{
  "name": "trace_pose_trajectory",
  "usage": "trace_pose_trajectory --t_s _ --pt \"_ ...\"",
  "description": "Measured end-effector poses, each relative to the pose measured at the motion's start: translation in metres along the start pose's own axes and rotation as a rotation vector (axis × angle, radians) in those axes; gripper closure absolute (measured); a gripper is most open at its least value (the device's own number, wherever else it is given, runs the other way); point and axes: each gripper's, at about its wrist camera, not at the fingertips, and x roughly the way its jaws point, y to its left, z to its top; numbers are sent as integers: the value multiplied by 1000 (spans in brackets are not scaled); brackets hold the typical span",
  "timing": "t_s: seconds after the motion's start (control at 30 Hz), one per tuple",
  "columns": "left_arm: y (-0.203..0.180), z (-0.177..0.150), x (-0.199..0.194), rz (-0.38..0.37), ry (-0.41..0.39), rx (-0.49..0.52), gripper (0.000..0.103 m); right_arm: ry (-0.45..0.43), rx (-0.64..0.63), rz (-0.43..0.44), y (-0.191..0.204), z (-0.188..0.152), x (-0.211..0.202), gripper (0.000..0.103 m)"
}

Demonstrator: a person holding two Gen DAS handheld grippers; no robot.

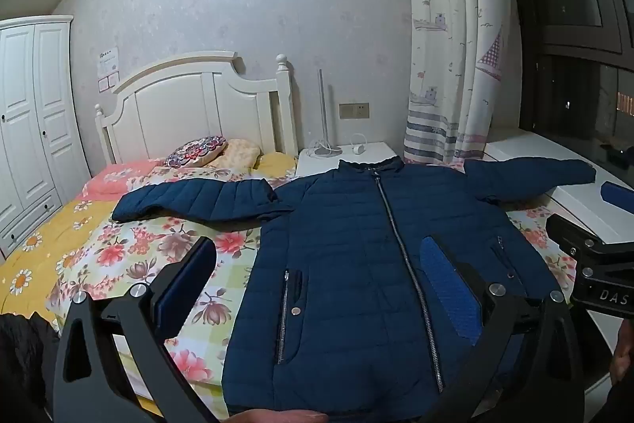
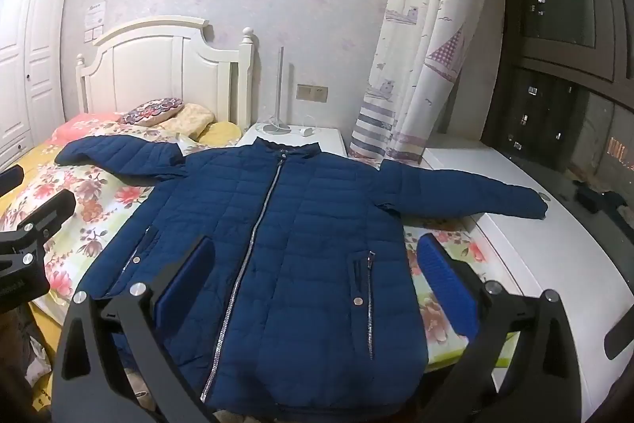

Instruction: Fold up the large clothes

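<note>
The left gripper [image 1: 317,284], a black two-fingered claw with blue ribbed pads, has its jaws spread as wide as they go and holds nothing; it hangs over the lower left half of the jacket, tilted a little downward, one pad above the jacket's front and the other above the bedspread just beside it. The right gripper [image 2: 317,284], its twin, is just as wide open and just as empty, over the jacket's lower right half, with one pad above the quilting and the other past the jacket's side edge.

The dark blue quilted puffer jacket [image 2: 285,236] lies face up and zipped on the bed, collar pointing toward the headboard, hem at the near edge of the mattress. Both sleeves are stretched straight out from the shoulders. The sleeve on the window side runs off the mattress, and its cuff rests on the white ledge [image 2: 554,236] beside the bed. The other sleeve lies across the floral patchwork bedspread [image 1: 130,256] of yellow, pink and cream.

Beyond the jacket's collar stands a white bedside cabinet [image 1: 348,155] with a slim lamp [image 1: 324,113] on it, and next to that the white wooden headboard [image 1: 190,106] with a few patterned pillows [image 1: 196,151] against it. A cream curtain printed with sailboats [image 1: 455,38] hangs past the jacket's collar on the window side, next to a dark window [image 2: 562,26]. A white panelled wardrobe [image 1: 27,113] stands far off on the jacket's opposite side.
</note>
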Motion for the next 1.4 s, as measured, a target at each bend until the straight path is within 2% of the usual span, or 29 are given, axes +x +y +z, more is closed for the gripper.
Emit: trace_pose_trajectory --t_s 0.43,1.4 --pt "0 -5 2 2 14 5 4 10 0 2 10 -10 -1 2" --pt "4 -14 9 -6 30 -5 4 16 -10 11 10 -6 3 2"
